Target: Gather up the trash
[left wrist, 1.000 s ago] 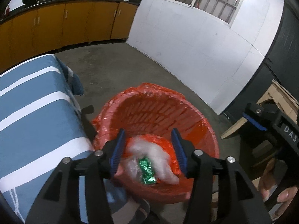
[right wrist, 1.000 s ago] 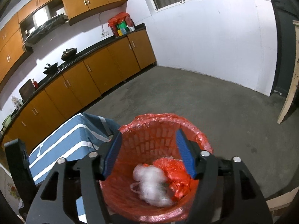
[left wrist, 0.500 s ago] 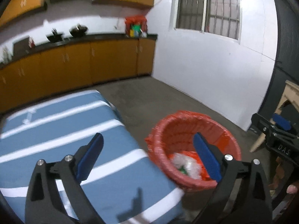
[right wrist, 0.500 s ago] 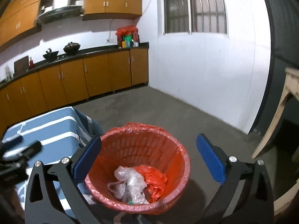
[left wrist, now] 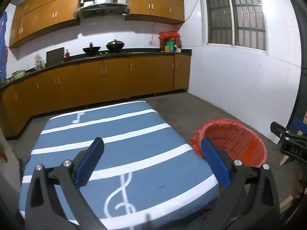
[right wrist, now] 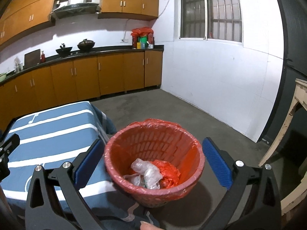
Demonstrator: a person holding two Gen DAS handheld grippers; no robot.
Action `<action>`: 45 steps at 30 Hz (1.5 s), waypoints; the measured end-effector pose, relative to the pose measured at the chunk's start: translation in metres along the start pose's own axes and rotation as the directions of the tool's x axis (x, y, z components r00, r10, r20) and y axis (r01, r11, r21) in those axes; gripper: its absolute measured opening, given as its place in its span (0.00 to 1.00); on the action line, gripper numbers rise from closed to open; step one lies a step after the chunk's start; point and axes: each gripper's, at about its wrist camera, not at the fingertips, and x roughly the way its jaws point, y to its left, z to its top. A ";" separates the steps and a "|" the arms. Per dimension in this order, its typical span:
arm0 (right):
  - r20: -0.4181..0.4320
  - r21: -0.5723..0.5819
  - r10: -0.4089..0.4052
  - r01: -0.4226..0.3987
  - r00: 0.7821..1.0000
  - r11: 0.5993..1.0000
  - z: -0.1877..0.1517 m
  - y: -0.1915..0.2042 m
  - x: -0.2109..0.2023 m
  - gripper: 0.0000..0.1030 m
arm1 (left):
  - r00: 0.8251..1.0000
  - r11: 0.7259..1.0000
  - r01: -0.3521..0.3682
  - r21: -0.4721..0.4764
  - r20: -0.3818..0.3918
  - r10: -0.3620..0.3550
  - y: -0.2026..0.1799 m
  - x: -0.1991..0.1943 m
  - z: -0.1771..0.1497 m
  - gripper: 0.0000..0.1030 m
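Observation:
A red plastic trash basket [right wrist: 191,145] lined with a red bag stands on the floor beside the table; it also shows in the left wrist view [left wrist: 247,140]. Crumpled clear plastic wrap [right wrist: 147,172] and red plastic lie inside it. My left gripper [left wrist: 152,163] is wide open and empty above the blue and white striped tablecloth [left wrist: 119,134]. My right gripper [right wrist: 153,163] is wide open and empty, held above and in front of the basket. The right gripper's body [left wrist: 289,143] shows at the right edge of the left wrist view.
The striped table [right wrist: 48,126] stands left of the basket. Orange cabinets [left wrist: 107,80] with a dark counter run along the back wall. A white wall [right wrist: 220,80] is at the right. A wooden frame [right wrist: 287,122] leans at the far right. The floor is grey concrete [right wrist: 172,107].
Both grippers rose and drew back from the basket and opened wider. The left gripper swung left over the table. The wrap and green wrapper stayed in the basket.

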 end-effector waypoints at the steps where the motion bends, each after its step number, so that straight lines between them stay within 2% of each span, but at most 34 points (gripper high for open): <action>1: 0.003 -0.008 0.008 -0.008 1.000 1.000 -0.001 0.003 -0.004 0.98 | 1.000 1.000 -0.010 0.001 0.003 0.010 0.002 -0.005 -0.001 0.96; 11: 0.034 -0.034 0.067 -0.066 0.997 0.997 -0.010 0.020 -0.040 0.98 | 0.997 0.998 -0.065 -0.024 0.030 0.065 0.009 -0.047 -0.017 0.96; 22: 0.048 -0.064 0.094 -0.091 0.994 0.994 -0.025 0.028 -0.064 0.98 | 0.993 0.993 -0.106 -0.051 0.044 0.108 0.011 -0.081 -0.036 0.96; 34: 0.056 -0.061 0.103 -0.100 0.993 0.993 -0.036 0.028 -0.080 0.98 | 0.991 0.989 -0.123 -0.078 0.044 0.127 0.013 -0.098 -0.046 0.96; 45: 0.070 -0.062 0.078 -0.074 0.994 0.995 -0.042 0.026 -0.088 0.98 | 0.989 0.986 -0.142 -0.091 0.038 0.146 0.011 -0.105 -0.052 0.96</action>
